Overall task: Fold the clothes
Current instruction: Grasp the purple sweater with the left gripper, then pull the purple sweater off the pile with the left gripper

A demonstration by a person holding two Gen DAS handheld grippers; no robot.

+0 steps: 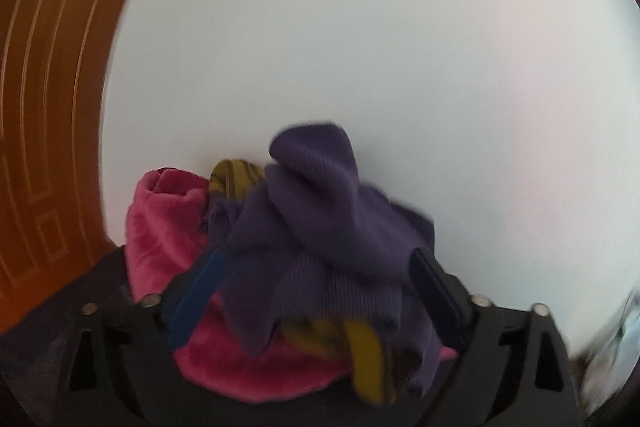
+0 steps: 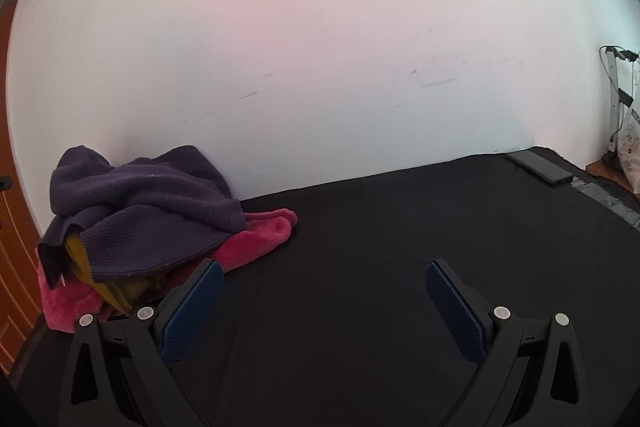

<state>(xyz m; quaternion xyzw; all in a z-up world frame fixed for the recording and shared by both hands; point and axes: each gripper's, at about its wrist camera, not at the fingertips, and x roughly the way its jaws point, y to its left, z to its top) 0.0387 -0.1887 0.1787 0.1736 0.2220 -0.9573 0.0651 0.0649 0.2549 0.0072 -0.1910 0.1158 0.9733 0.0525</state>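
My left gripper (image 1: 316, 287) stands wide apart right at the pile of clothes, its blue pads (image 1: 196, 297) on either side of the purple knit sweater (image 1: 320, 219); the picture is blurred, and the pads do not appear to press on the cloth, so I read it as released. The sweater lies crumpled on top of the heap. Under it sits a pink fleece garment (image 1: 160, 227), with a yellow patterned piece (image 1: 236, 175) showing both behind and below the purple folds.

My right gripper (image 2: 324, 307) is also spread wide, with nothing between its pads, hovering over bare black tabletop (image 2: 380, 227). From this side the pile sits at the tabletop's far left, against the white wall (image 2: 320, 47): the purple sweater (image 2: 148, 203) draped over the pink fleece (image 2: 256, 239), a yellow edge (image 2: 80, 255) poking out at the left. A flat dark object (image 2: 538, 167) lies at the far right corner, well apart from the clothes. An orange door (image 1: 48, 107) stands left of the wall.
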